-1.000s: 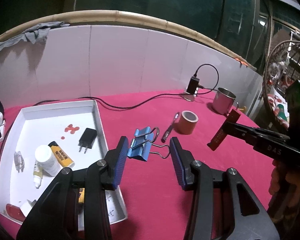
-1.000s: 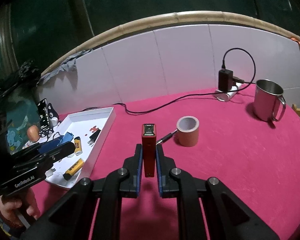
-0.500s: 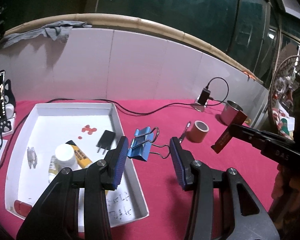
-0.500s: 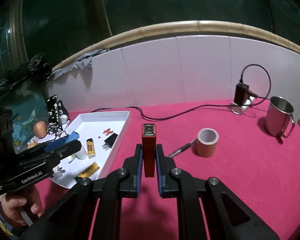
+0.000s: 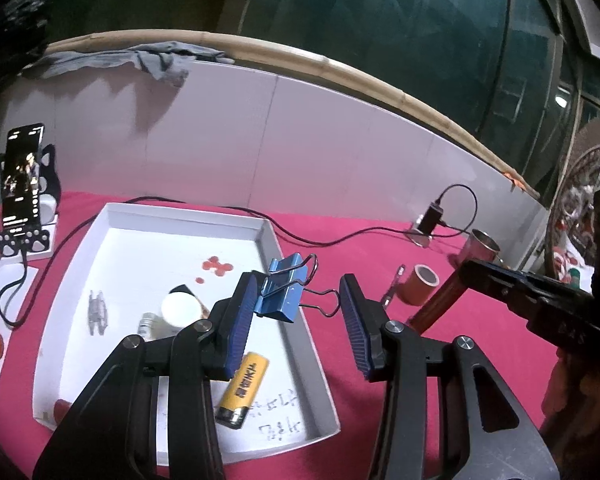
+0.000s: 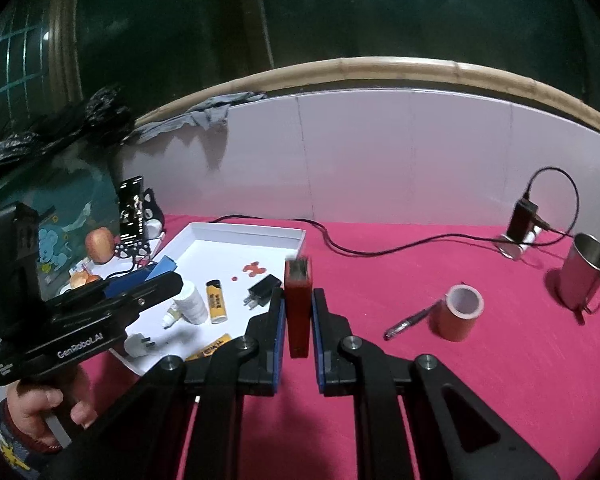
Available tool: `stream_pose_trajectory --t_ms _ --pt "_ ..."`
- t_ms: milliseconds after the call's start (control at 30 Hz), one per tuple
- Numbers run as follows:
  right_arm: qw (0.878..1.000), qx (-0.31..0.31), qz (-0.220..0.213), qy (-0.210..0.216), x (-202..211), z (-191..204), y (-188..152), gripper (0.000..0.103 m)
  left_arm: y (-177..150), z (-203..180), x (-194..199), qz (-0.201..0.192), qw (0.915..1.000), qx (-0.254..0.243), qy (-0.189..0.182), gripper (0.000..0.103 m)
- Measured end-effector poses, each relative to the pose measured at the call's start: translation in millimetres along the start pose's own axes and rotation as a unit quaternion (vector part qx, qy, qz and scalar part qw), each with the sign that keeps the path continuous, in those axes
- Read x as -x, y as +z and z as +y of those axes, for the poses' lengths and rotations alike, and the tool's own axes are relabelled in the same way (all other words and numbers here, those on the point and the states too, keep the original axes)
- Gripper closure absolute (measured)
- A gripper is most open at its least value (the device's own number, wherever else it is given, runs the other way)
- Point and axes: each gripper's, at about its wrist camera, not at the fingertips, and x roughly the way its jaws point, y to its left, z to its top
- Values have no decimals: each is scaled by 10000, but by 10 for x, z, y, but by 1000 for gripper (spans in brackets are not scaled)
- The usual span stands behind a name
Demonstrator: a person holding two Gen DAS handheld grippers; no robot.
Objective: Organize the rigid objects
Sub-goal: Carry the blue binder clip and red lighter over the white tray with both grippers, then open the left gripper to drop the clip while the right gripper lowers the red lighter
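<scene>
Left gripper fingers parted, angled downward; right gripper fingers clamped close together.

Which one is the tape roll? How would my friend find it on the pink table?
Start at the pink tablecloth, to the right of the white tray. Between the tray and the shiny metal mug stands the tape roll, with a pen lying just left of it. It is the only brownish-orange ring there, hollow with a pale inside.
</scene>
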Motion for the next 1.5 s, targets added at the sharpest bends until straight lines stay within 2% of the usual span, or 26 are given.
stream_pose_trajectory --t_ms 300,433,500,533,600,667,800,933,1067,1200,1367,1400,1500 --pt "9995 287 -16 157 -117 266 113 93 50 330 92 -175 9991 325 225 61" --pt "9999 110 38 108 -159 212 48 92 80 492 177 -294 9979 484 317 61" --pt "9997 -4 236 85 -236 125 -31 91 84 538 191 -314 9976 518 332 61" --pt "9993 -24 362 3 -291 73 -93 89 82 552 192 -322 9975 532 339 61" --pt "9981 -9 560 -237 -394 -14 -216 70 75 575 186 -319 9973 565 348 61" --pt "9959 -66 852 -291 -536 -96 -356 67 71 578 175 -303 9973 577 353 61" --pt "9927 61 1205 47 -686 -92 -515 67 67 555 183 -300 9974 552 344 61" --pt "9862 759 1452 214 -725 0 -649 67 80 579 204 -337 9971 586 344 61" --pt "9737 1473 1712 303 -824 107 -776 67 76 590 173 -300 9971 614 338 61" --pt "9623 2018 1787 352 -1025 254 -783 67 73 572 160 -259 9973 598 349 61" --pt "9562 2340 1731 309 -1226 376 -732 68 89 584 158 -248 9972 595 388 61" --pt "9556 2361 1735 318 -1239 371 -730 72 88 588 153 -247 9972 593 392 61" --pt "9614 2179 1655 303 -1173 307 -726 92 90 598 129 -226 9972 593 394 61"
